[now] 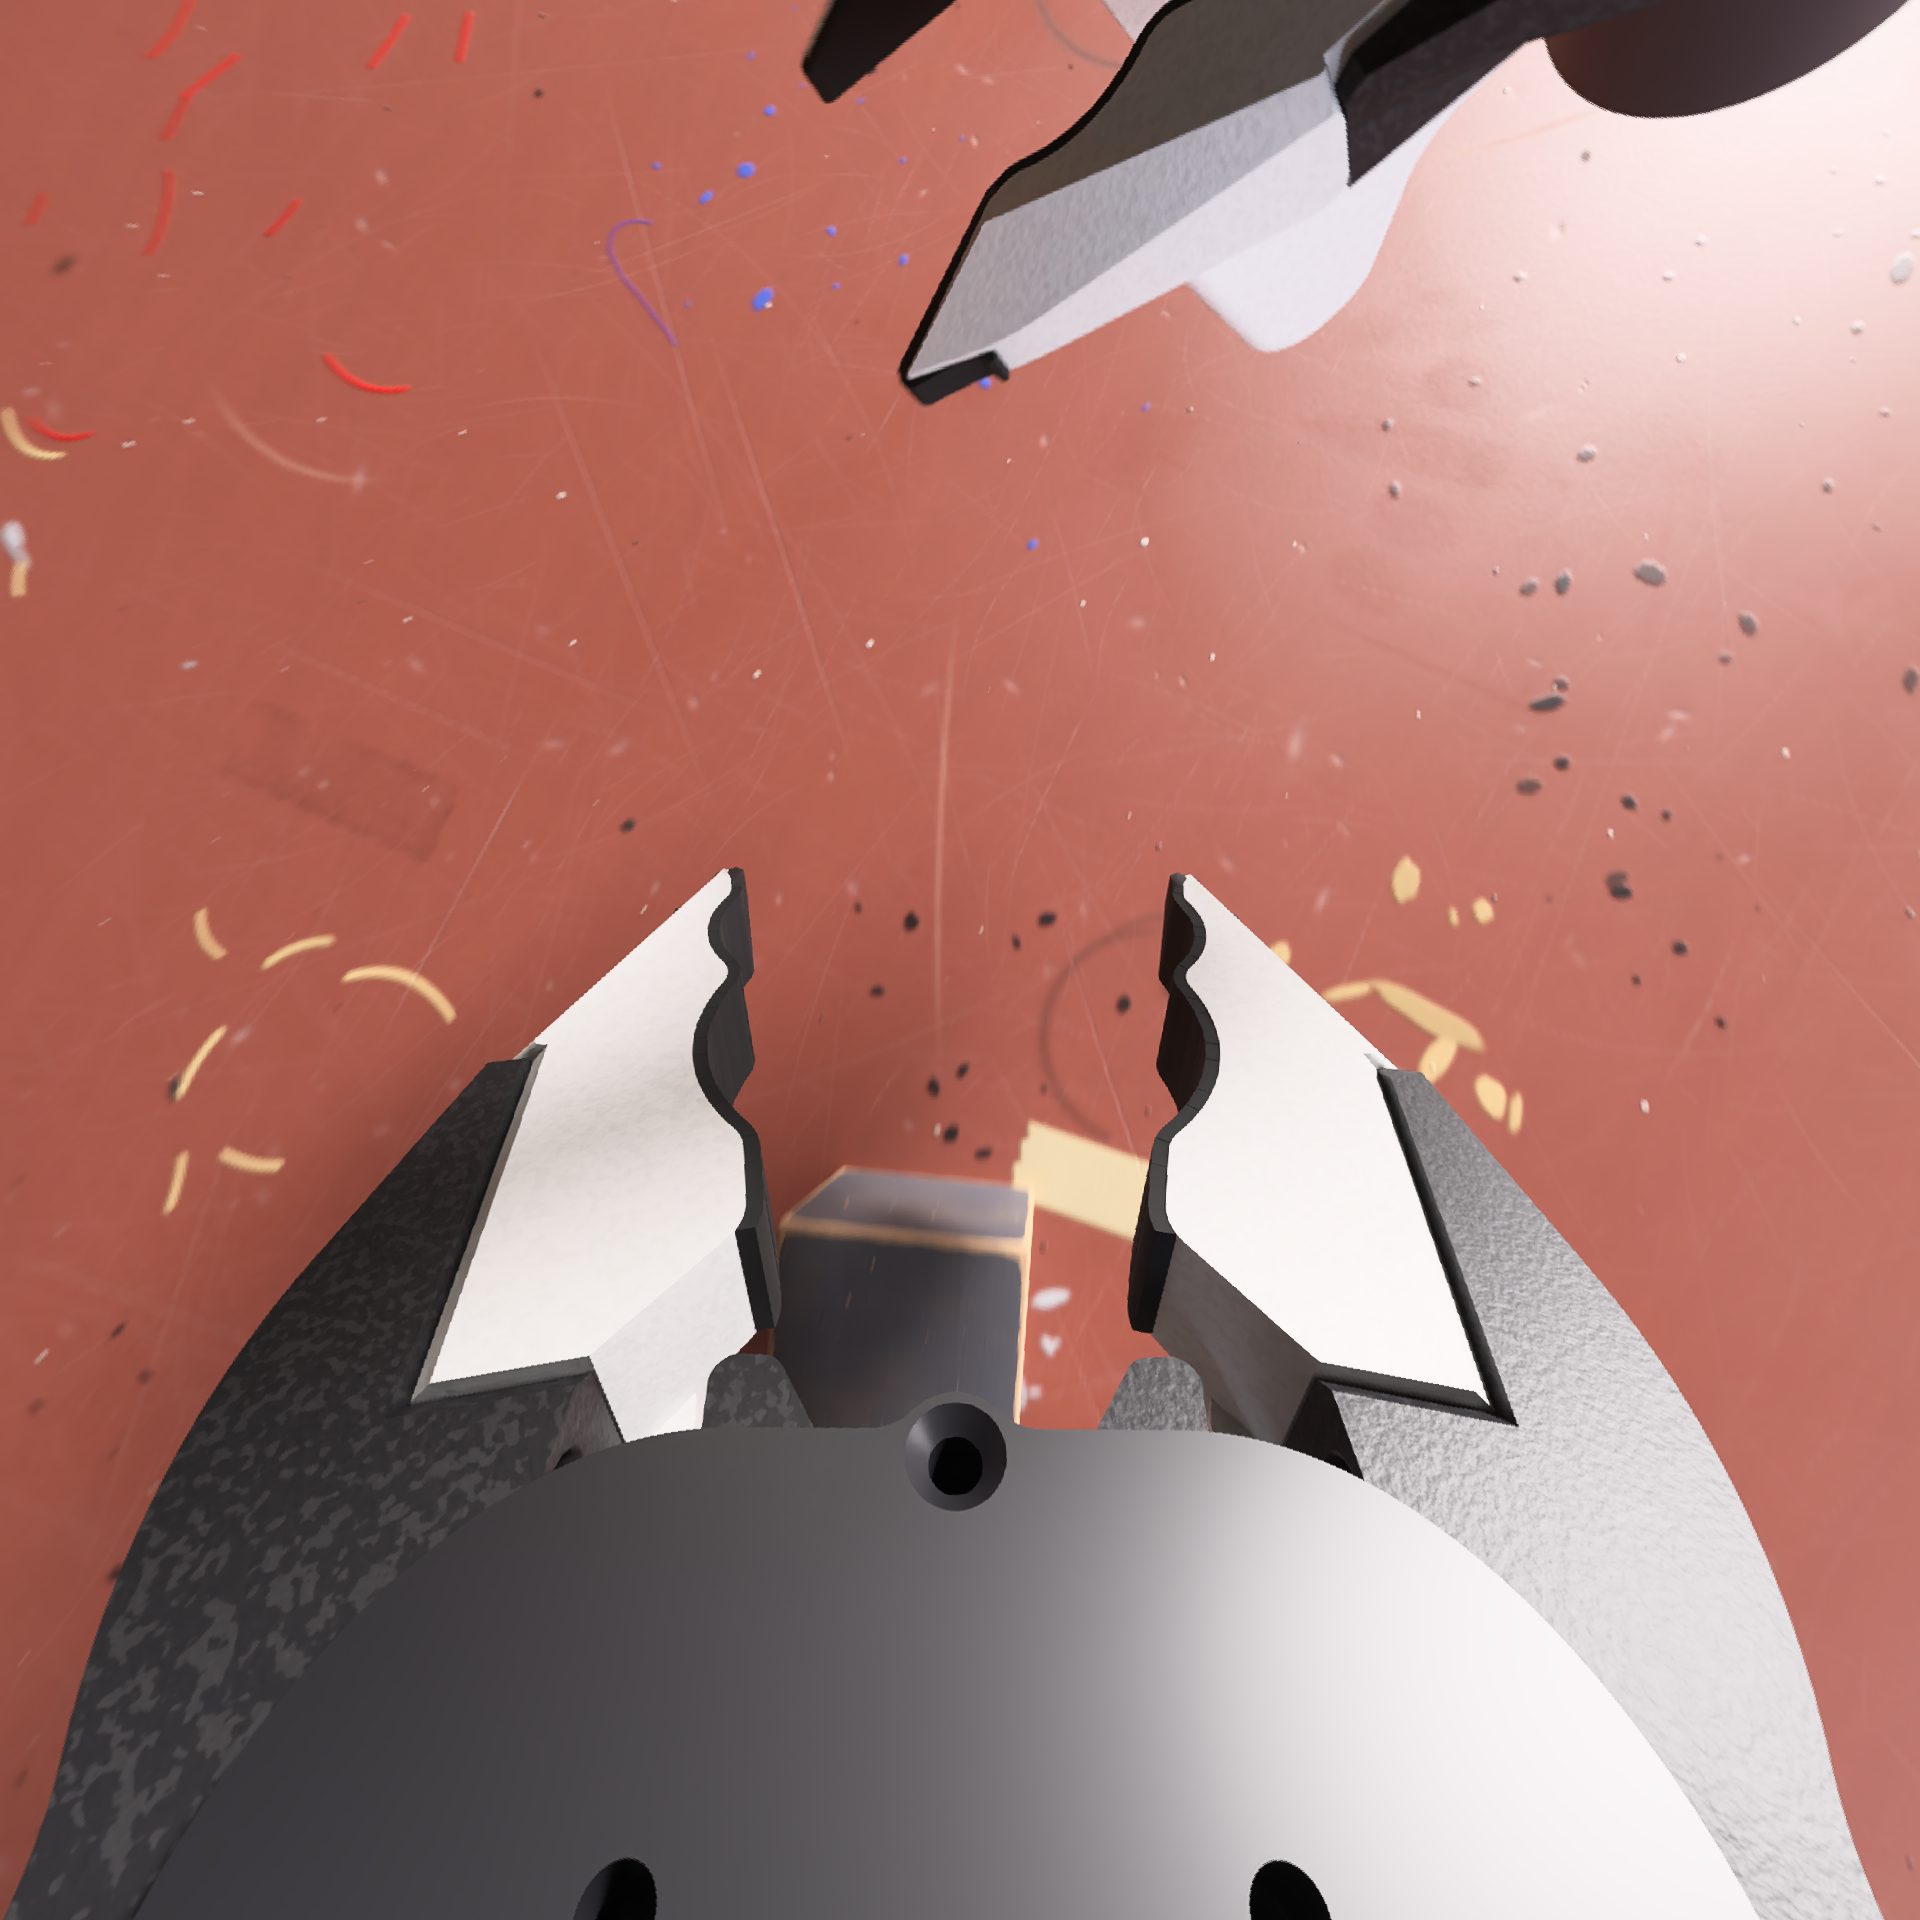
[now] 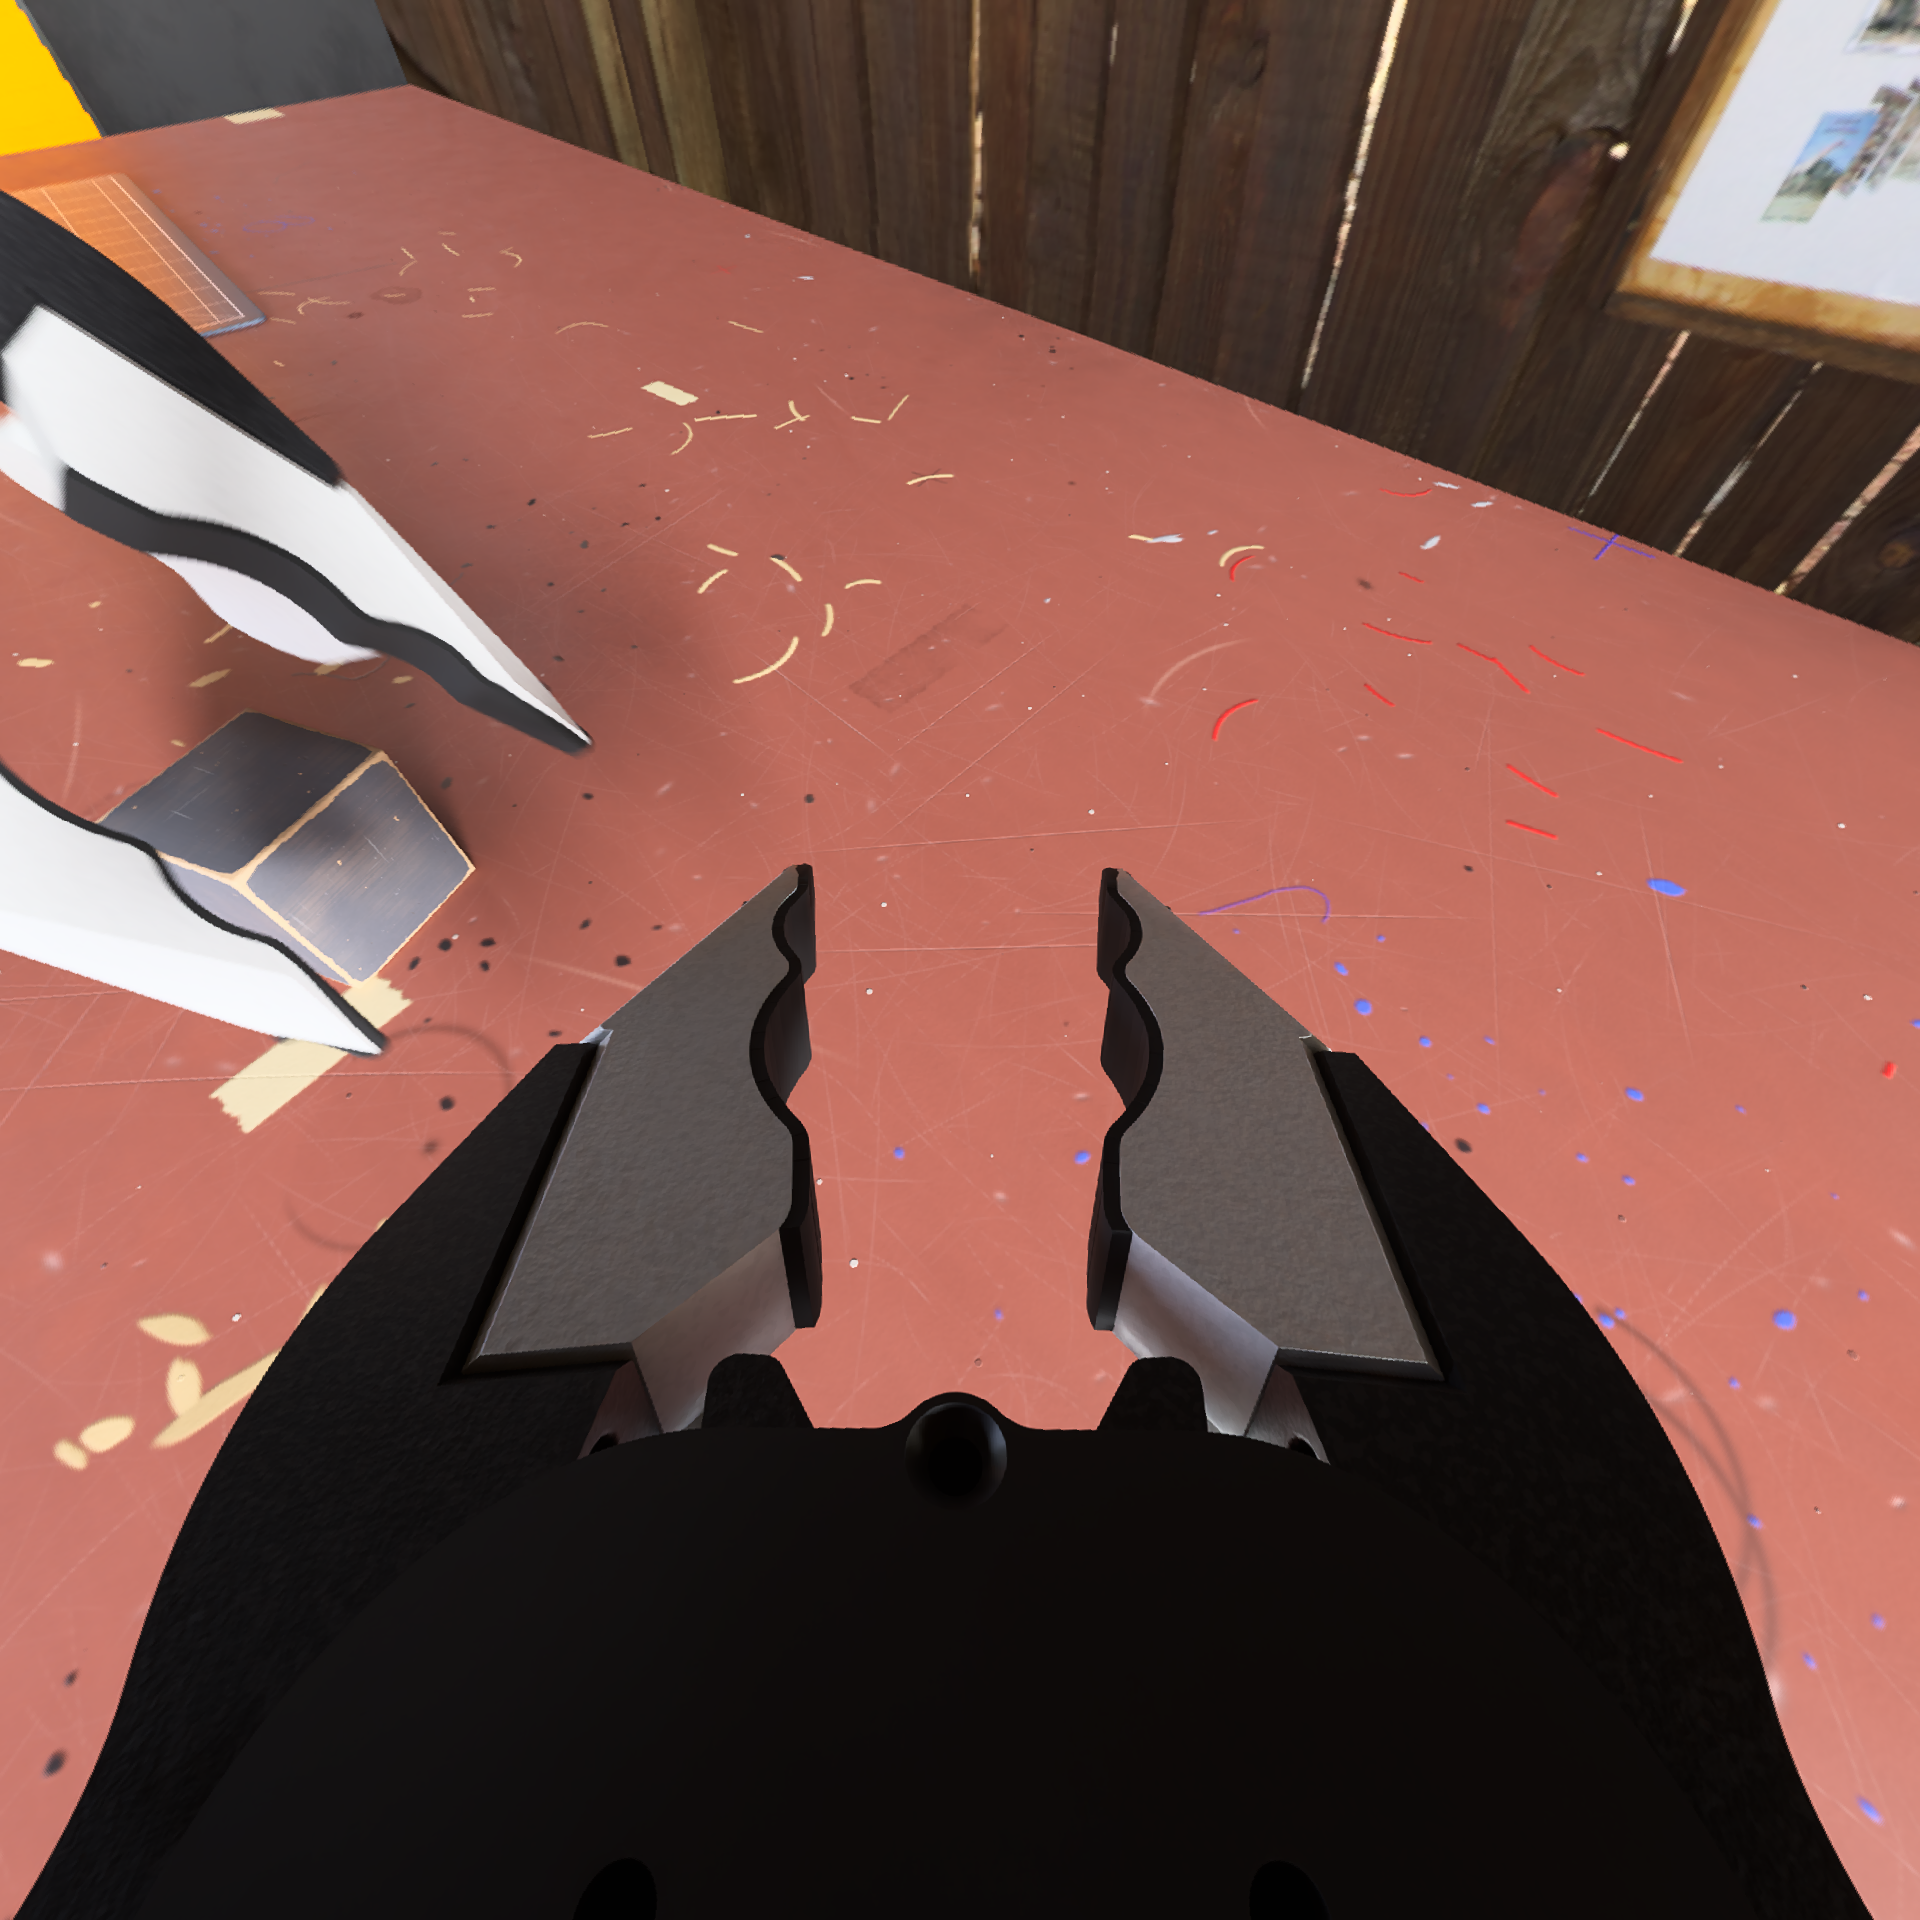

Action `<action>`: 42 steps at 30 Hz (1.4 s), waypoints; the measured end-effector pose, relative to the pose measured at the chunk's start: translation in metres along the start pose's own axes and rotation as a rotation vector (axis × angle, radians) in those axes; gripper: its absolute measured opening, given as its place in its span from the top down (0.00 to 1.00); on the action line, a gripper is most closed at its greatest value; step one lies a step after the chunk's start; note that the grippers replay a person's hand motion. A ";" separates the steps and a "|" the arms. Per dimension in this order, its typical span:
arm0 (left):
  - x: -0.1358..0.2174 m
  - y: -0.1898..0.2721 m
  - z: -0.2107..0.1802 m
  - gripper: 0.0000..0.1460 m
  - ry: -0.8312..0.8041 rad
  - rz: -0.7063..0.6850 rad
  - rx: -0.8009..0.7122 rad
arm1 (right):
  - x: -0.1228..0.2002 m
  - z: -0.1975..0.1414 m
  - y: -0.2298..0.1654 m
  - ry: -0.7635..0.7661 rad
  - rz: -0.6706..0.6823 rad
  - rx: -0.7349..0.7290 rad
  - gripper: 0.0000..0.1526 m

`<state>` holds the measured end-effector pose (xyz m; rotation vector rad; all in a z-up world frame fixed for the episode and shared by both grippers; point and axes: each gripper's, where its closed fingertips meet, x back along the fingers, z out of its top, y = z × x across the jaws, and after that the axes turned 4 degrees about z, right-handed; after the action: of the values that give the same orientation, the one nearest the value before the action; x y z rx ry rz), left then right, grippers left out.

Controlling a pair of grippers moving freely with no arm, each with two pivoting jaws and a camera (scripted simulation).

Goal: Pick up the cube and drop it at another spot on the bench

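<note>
The dark cube [image 1: 904,1278] with pale worn edges rests on the reddish bench [image 1: 623,644], deep between the fingers of my left gripper [image 1: 956,876]. That gripper is open; the cube sits close against its left finger, with a gap to the right one. In the right wrist view the cube [image 2: 301,831] stands on the bench [image 2: 987,665] between the left gripper's white fingers [image 2: 478,889]. My right gripper [image 2: 957,873] is open and empty, hovering over bare bench to the right of the cube. It also shows at the top of the left wrist view [image 1: 878,239].
A dark wooden plank wall [image 2: 1143,208] runs along the bench's far edge, with a framed board [image 2: 1818,156] on it. An orange gridded mat [image 2: 135,249] lies at the far left. A strip of beige tape [image 2: 281,1081] lies by the cube. Paint flecks and shavings dot the surface.
</note>
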<state>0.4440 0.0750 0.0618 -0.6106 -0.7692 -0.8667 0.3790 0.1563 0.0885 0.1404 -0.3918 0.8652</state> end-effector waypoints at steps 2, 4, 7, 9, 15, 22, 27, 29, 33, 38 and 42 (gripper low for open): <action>0.018 -0.005 -0.007 0.45 0.005 0.020 -0.008 | 0.000 0.000 0.000 0.002 0.005 -0.008 0.64; 0.035 -0.011 -0.020 0.45 0.000 0.032 -0.015 | 0.001 0.002 0.000 0.011 0.008 -0.010 0.64; 0.054 -0.016 -0.047 0.43 -0.027 0.012 -0.016 | 0.001 0.003 -0.002 0.014 0.012 -0.005 0.64; 0.062 -0.015 -0.061 0.40 -0.020 -0.021 -0.014 | 0.000 0.002 -0.004 0.010 0.013 0.001 0.64; 0.047 -0.014 -0.092 0.41 -0.079 -0.046 -0.018 | -0.002 -0.001 -0.005 -0.004 0.008 0.010 0.64; 0.030 -0.019 -0.087 0.58 -0.125 -0.036 -0.043 | -0.002 -0.003 -0.002 -0.003 0.002 0.001 0.65; 0.042 -0.021 -0.028 0.58 -0.021 -0.022 -0.039 | 0.000 0.000 0.001 0.009 0.004 -0.010 0.65; 0.038 -0.018 -0.010 0.58 -0.027 -0.019 -0.072 | 0.002 0.001 0.002 0.015 0.003 -0.013 0.65; 0.021 -0.012 0.014 0.58 -0.054 -0.010 -0.118 | 0.004 0.003 0.004 0.027 0.001 -0.022 0.65; 0.005 -0.001 0.029 0.58 -0.060 -0.035 -0.126 | 0.008 0.008 0.006 0.050 0.008 -0.039 0.65; -0.002 0.005 0.030 0.58 -0.074 -0.046 -0.126 | 0.009 0.010 0.004 0.058 0.012 -0.037 0.65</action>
<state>0.4369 0.1004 0.0774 -0.7425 -0.8015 -0.9444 0.3783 0.1627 0.1015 0.0786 -0.3544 0.8715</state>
